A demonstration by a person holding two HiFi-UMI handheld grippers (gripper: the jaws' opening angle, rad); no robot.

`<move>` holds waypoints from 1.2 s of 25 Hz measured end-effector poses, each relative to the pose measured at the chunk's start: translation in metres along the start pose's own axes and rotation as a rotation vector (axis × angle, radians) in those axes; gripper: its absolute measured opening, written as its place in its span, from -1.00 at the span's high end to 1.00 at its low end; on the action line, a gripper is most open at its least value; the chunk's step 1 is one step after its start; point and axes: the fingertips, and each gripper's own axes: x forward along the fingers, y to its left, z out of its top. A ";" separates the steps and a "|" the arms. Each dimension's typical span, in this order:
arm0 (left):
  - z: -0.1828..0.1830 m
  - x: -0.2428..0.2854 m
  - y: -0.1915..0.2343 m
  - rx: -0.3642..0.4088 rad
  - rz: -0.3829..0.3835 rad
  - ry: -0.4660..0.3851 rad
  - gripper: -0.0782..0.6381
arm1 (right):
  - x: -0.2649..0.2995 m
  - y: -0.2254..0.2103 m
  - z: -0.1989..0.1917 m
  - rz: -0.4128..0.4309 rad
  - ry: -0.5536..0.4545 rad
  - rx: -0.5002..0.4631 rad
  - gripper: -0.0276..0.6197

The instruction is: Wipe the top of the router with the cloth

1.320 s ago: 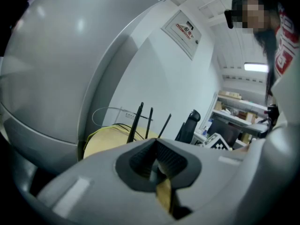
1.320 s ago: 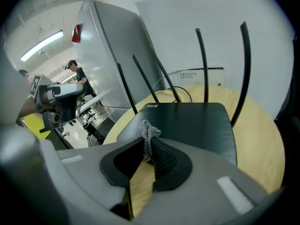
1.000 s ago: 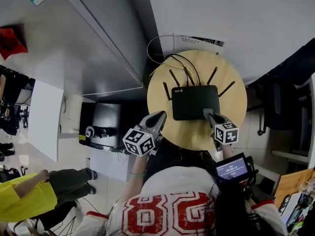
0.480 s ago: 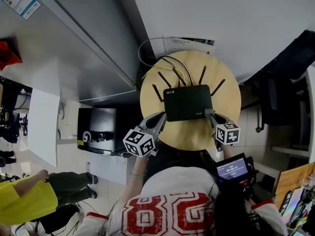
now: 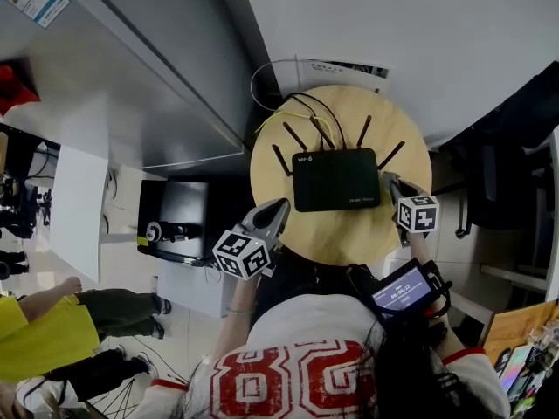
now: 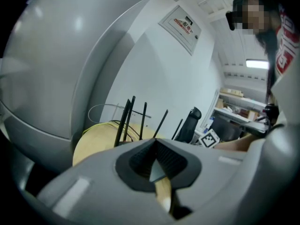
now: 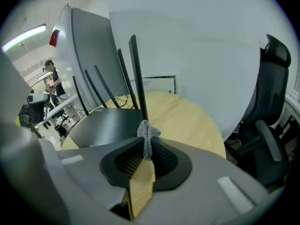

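Observation:
A black router (image 5: 336,179) with several upright antennas (image 5: 365,131) lies on a round wooden table (image 5: 341,234). My right gripper (image 5: 389,182) sits just off the router's right edge, shut on a small bunched grey cloth (image 7: 148,134). In the right gripper view the cloth pokes up between the jaws of the right gripper (image 7: 148,147), with the router (image 7: 108,125) just ahead to the left. My left gripper (image 5: 276,213) hovers at the table's front left rim, clear of the router. In the left gripper view the left gripper (image 6: 157,162) is shut with nothing in it.
Yellow and black cables (image 5: 301,110) run from the router's back to the wall. A grey cabinet (image 5: 157,77) stands left of the table, with a black box (image 5: 179,221) on the floor beside it. An office chair (image 7: 265,139) is to the right. A person in yellow (image 5: 44,330) is at far left.
My right gripper has moved with the cloth from the router's front right corner to beside its right edge. The left gripper has hardly moved.

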 end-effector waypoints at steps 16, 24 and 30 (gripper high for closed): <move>0.000 -0.008 0.000 0.011 0.021 0.019 0.78 | 0.024 0.021 0.004 0.110 0.002 -0.018 0.78; -0.006 0.005 -0.014 0.025 -0.035 0.054 0.78 | 0.007 0.030 -0.014 0.122 0.005 0.005 0.78; -0.009 0.013 -0.027 0.037 -0.081 0.064 0.78 | -0.012 0.039 -0.039 0.115 0.003 0.057 0.78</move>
